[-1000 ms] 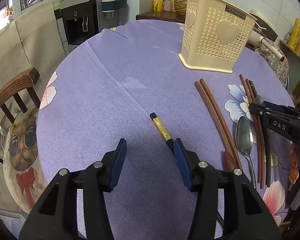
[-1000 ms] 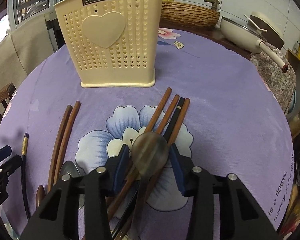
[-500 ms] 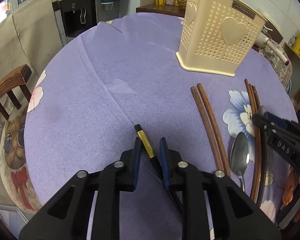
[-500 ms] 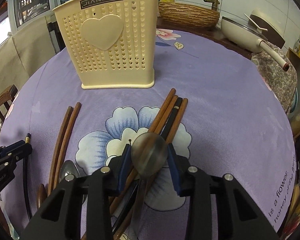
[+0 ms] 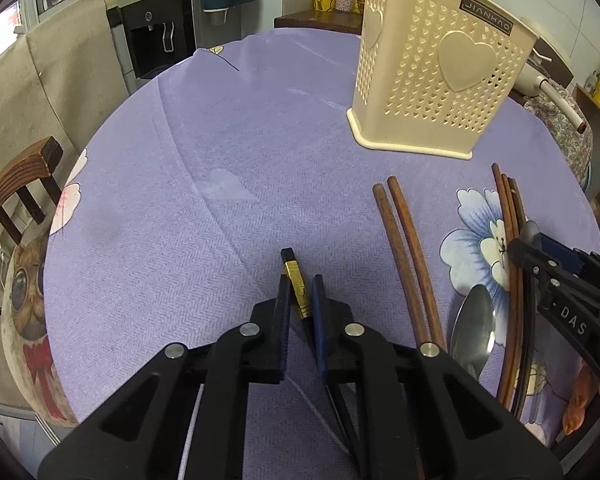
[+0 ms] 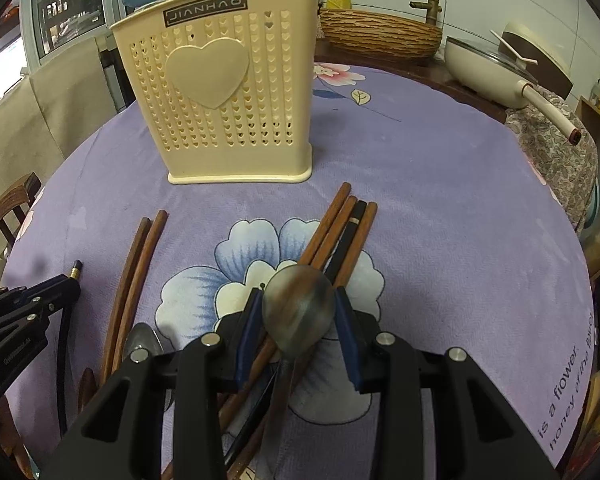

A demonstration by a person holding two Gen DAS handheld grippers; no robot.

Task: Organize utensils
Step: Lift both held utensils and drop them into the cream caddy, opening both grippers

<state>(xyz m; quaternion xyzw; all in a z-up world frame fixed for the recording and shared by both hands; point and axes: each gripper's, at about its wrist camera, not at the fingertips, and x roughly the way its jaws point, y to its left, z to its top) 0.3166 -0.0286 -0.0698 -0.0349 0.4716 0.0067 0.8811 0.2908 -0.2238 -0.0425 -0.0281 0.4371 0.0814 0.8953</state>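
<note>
My left gripper (image 5: pixel 300 300) is shut on a black chopstick with a gold band (image 5: pixel 297 280), on the purple tablecloth. My right gripper (image 6: pixel 298 316) is shut on the bowl of a grey spoon (image 6: pixel 298 312), over a bundle of brown chopsticks (image 6: pixel 340 224). The cream perforated utensil holder (image 5: pixel 436 76) stands upright at the back; it also shows in the right wrist view (image 6: pixel 220 104). Two brown chopsticks (image 5: pixel 404 248) and a metal spoon (image 5: pixel 472 332) lie between the grippers. The right gripper shows in the left wrist view (image 5: pixel 560 280), and the left gripper in the right wrist view (image 6: pixel 32 308).
The round table (image 5: pixel 180 160) has a purple flowered cloth. A wooden chair (image 5: pixel 16 196) stands at the left edge. A pan with a long handle (image 6: pixel 512 68) and a woven basket (image 6: pixel 380 36) sit behind the table. A water dispenser (image 5: pixel 152 36) stands at the back left.
My left gripper closed from wide open onto the black chopstick. My right gripper narrowed slightly onto the grey spoon and edged forward.
</note>
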